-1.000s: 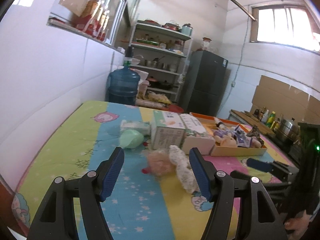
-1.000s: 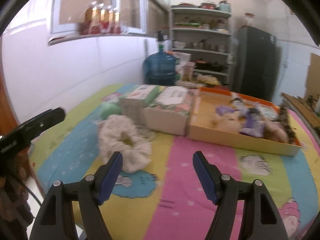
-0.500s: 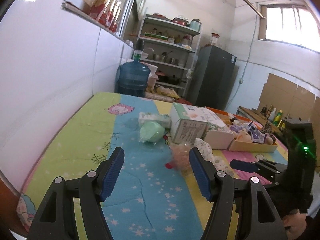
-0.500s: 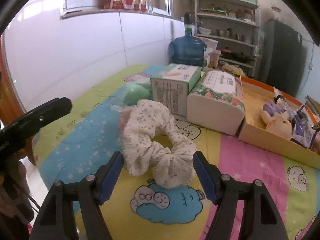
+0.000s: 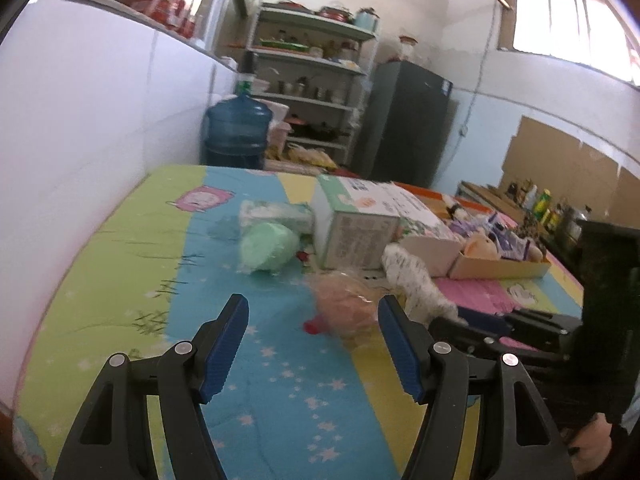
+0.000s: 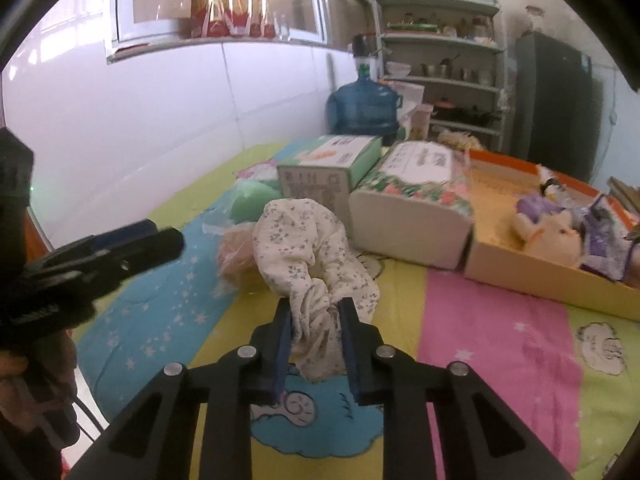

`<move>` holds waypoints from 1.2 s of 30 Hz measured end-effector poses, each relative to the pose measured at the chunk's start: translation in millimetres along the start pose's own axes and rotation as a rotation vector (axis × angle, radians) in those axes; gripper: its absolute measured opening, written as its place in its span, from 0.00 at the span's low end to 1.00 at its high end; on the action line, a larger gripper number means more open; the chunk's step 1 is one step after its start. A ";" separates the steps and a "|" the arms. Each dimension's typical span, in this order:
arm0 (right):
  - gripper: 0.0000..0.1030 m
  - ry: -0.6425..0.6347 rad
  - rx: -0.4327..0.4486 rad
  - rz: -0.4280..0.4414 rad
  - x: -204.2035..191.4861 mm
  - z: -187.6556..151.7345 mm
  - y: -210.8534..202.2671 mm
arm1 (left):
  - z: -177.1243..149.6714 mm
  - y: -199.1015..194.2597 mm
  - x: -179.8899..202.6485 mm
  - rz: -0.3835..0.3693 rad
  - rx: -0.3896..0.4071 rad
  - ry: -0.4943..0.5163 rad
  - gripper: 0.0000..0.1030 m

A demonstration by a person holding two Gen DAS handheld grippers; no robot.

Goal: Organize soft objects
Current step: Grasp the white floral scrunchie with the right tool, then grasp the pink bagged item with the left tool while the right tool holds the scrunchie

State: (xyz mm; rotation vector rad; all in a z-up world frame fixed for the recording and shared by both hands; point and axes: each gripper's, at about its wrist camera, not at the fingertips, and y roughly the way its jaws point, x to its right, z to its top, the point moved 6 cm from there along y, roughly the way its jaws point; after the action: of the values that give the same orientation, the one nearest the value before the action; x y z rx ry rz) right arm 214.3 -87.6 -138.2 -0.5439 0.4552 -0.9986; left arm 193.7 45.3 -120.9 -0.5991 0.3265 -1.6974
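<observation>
Right claw: our right gripper [image 6: 314, 334] has just closed its jaws on the near edge of the floral scrunchie [image 6: 312, 248].
Left claw: our left gripper [image 5: 312, 344] hangs wide open, empty, before the pink bundle [image 5: 346, 306].
Scrunchie: just beside the tissue box [image 6: 412, 216], on the mat [image 6: 500, 344].
Risk: we judge the thin pinch may slip when lifted.
</observation>
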 end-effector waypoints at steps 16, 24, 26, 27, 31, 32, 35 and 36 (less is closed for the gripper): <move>0.23 0.081 0.061 -0.001 28.8 -3.3 -27.4 | 2.2 67.4 21.0 -0.046 -0.168 0.004 0.67; 0.23 0.100 0.069 0.008 33.7 -6.3 -27.9 | -2.8 68.7 20.7 -0.062 -0.166 -0.048 0.56; 0.23 0.101 0.072 0.007 35.2 -6.7 -29.5 | -3.5 65.2 24.0 -0.054 -0.148 -0.043 0.56; 0.23 0.102 0.074 0.005 36.0 -6.9 -30.7 | -3.4 64.4 24.8 -0.053 -0.143 -0.042 0.55; 0.23 0.108 0.080 0.003 37.8 -7.7 -34.2 | -4.0 56.9 29.9 -0.056 -0.122 -0.037 0.55; 0.23 0.109 0.082 0.000 38.4 -7.7 -35.2 | -4.0 54.4 32.5 -0.054 -0.115 -0.031 0.55; 0.23 0.114 0.088 -0.003 40.6 -7.7 -37.9 | -2.6 47.5 37.8 -0.061 -0.098 -0.024 0.55; 0.23 0.116 0.090 -0.004 41.3 -7.5 -38.9 | -1.3 44.7 41.2 -0.066 -0.091 -0.020 0.55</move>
State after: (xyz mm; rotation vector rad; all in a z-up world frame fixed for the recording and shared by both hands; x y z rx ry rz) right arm 203.6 -142.1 -124.5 -0.4073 0.5097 -1.0529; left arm 224.8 -4.5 -136.8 -0.7004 0.3751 -1.7452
